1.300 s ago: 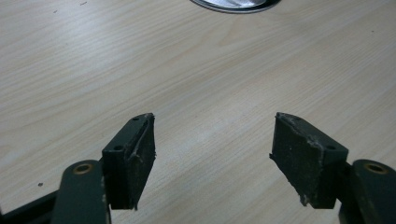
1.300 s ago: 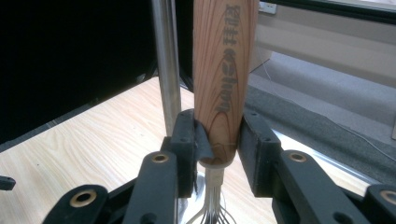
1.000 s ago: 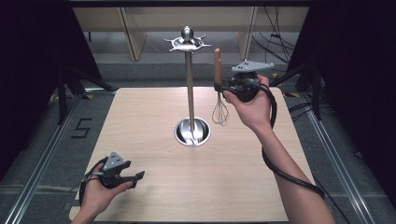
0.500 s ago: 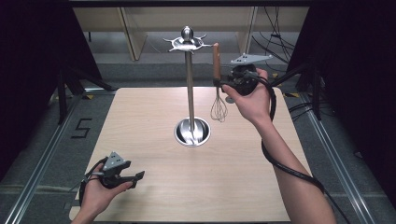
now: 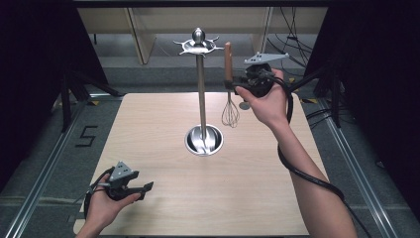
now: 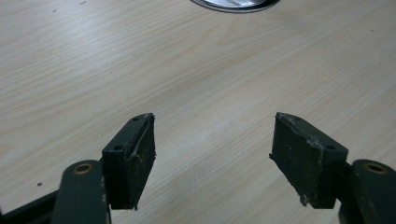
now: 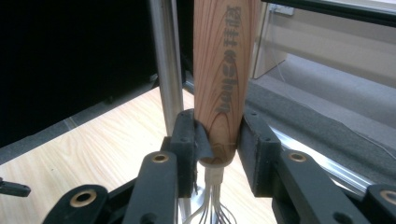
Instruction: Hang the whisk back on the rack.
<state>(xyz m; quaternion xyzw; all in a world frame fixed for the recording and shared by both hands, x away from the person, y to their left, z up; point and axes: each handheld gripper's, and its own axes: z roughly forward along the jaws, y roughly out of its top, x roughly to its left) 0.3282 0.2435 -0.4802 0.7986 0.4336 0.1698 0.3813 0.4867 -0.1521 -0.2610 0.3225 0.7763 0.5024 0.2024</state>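
Two grippers were in use over the wooden table (image 5: pixel 163 124). The right gripper (image 5: pixel 236 85) was held raised, its jaws clamped on the lower end of a whisk's (image 5: pixel 229 89) wooden handle (image 7: pixel 223 79); in the right gripper view both pads pressed the wood from either side just above the white collar. The whisk stood upright, handle rising above the jaws, wire loops hanging below them, clear of the tabletop. Just beyond the jaws, on their far side, stood the steel pole (image 7: pixel 166 70) of a utensil stand (image 5: pixel 200 94), close to the handle but apart from it; its hook crown sat roughly level with the handle's top.

The left gripper (image 5: pixel 147 187) rested low, near the table's near edge, well apart from the right one. Its jaws stood apart with bare tabletop between them. The stand's round base (image 6: pixel 236 3) lay ahead of them.
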